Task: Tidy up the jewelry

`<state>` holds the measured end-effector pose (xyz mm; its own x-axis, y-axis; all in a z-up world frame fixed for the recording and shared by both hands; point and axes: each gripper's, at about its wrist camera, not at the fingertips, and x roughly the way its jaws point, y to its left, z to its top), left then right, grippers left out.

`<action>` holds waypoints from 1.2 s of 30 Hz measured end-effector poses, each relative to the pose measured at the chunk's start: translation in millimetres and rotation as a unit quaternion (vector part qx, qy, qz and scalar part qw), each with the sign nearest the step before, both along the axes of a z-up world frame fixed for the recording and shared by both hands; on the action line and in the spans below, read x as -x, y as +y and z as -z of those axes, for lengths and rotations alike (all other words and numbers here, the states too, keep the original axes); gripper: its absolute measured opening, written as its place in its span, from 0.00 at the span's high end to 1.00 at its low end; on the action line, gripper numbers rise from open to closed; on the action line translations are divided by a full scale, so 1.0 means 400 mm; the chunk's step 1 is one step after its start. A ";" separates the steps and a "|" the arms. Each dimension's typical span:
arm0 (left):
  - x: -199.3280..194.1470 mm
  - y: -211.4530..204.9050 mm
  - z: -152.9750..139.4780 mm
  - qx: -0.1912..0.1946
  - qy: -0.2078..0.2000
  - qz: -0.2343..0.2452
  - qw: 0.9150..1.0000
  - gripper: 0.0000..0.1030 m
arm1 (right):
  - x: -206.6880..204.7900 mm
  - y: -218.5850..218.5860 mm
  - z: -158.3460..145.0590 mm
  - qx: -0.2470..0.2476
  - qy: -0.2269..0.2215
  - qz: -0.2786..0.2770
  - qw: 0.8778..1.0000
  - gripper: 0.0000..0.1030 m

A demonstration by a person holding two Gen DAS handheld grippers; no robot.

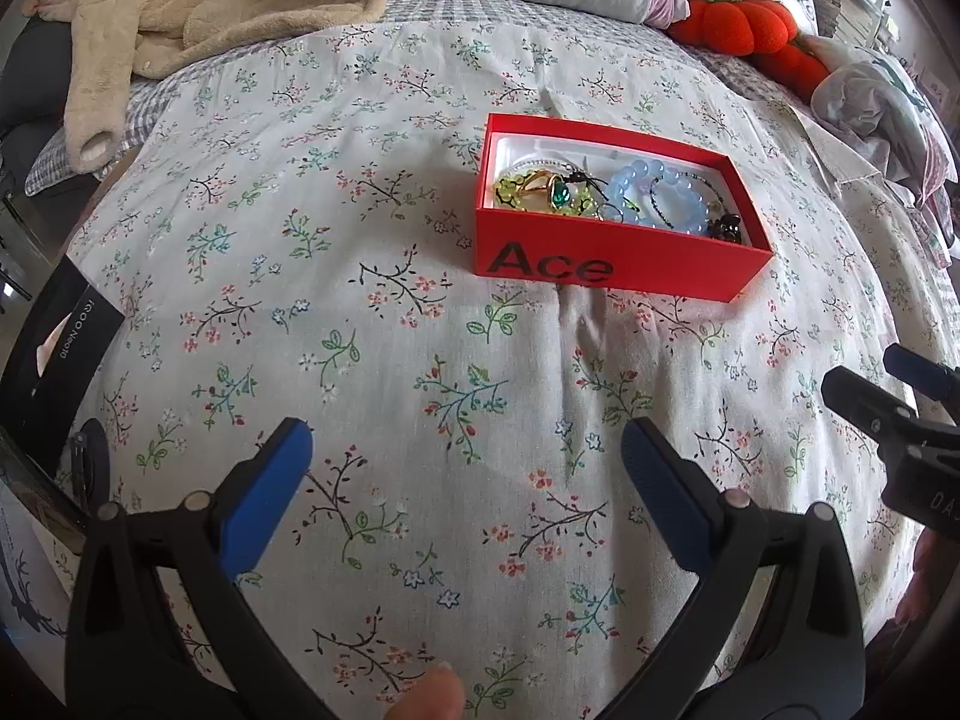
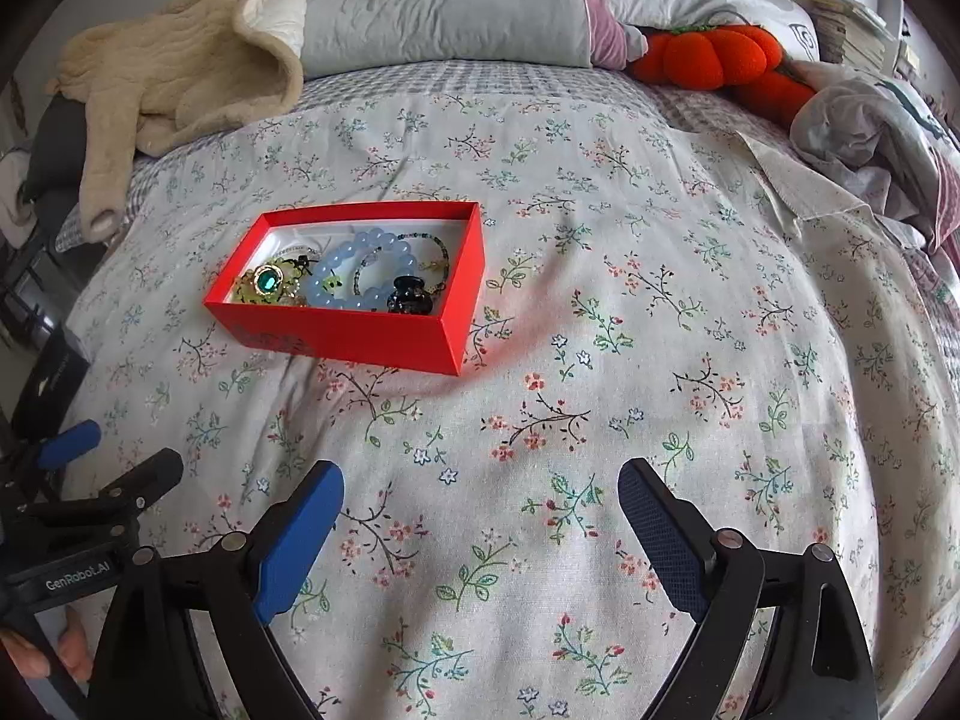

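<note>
Red box [image 1: 618, 267] marked "Ace" sits lidless on floral bedspread [image 1: 372, 276], ahead of both grippers and well apart from them. Inside, piled together: pale blue bead bracelets [image 1: 666, 198], yellow-green bead piece [image 1: 522, 192] with gold ring carrying green stone [image 1: 561, 192], thin dark bead strand [image 2: 435, 249], small black object [image 2: 411, 294] at box's right end. All jewelry within box walls; none seen lying loose on bedspread.

Left gripper [image 1: 468, 468] low over bedspread, fingers spread wide, blue pads [image 1: 270, 492] facing inward, nothing between them. Right gripper [image 2: 480, 510] likewise spread wide and holding nothing, hovering above floral fabric, box up and to its left in right wrist view. Each gripper's tip visible at edge of other's view.

Beige fleece garment [image 1: 198, 6] at far left of bed, grey pillow [image 2: 444, 0] at head, orange pumpkin plush [image 2: 714, 57] far right, crumpled cloth [image 2: 870, 126] beside it. Dark box [image 1: 57, 354] at left bed edge.
</note>
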<state>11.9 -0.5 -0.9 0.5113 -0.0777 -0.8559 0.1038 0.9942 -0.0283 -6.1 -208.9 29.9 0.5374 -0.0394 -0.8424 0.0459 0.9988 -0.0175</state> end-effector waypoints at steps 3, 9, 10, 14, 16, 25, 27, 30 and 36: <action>0.008 0.003 -0.004 0.000 -0.004 -0.002 1.000 0.01 | 0.012 0.002 0.004 0.002 0.003 0.000 1.000 0.09; 0.007 -0.002 0.000 -0.005 -0.003 -0.003 1.000 0.01 | 0.014 -0.001 0.005 0.002 0.006 0.004 1.000 0.09; 0.006 -0.004 0.000 -0.007 -0.003 -0.004 1.000 0.01 | 0.013 -0.001 0.004 0.001 0.006 0.005 1.000 0.09; 0.005 -0.006 -0.002 -0.003 -0.004 -0.005 1.000 0.01 | 0.011 0.006 0.001 0.003 0.003 0.002 1.000 0.09; 0.006 -0.007 -0.005 -0.003 -0.007 -0.006 1.000 0.01 | 0.009 0.011 0.004 0.005 0.004 0.002 1.000 0.09; 0.006 -0.009 -0.006 -0.002 -0.009 -0.005 1.000 0.01 | -0.001 0.030 0.014 0.010 0.009 -0.001 1.000 0.09; 0.008 -0.012 -0.007 -0.003 -0.010 -0.003 1.000 0.01 | -0.001 0.032 0.015 0.010 0.010 -0.002 1.000 0.09; 0.010 -0.012 -0.008 -0.004 -0.010 -0.004 1.000 0.01 | -0.002 0.033 0.017 0.011 0.011 -0.002 1.000 0.09; 0.011 -0.015 -0.008 -0.005 -0.010 -0.003 1.000 0.01 | -0.001 0.032 0.016 0.013 0.010 -0.001 1.000 0.09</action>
<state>7.3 -6.7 2.2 0.5280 -0.0665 -0.8466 0.0977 0.9951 -0.0172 -5.6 -196.0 23.4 0.5209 -0.0593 -0.8515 0.0426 0.9981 -0.0434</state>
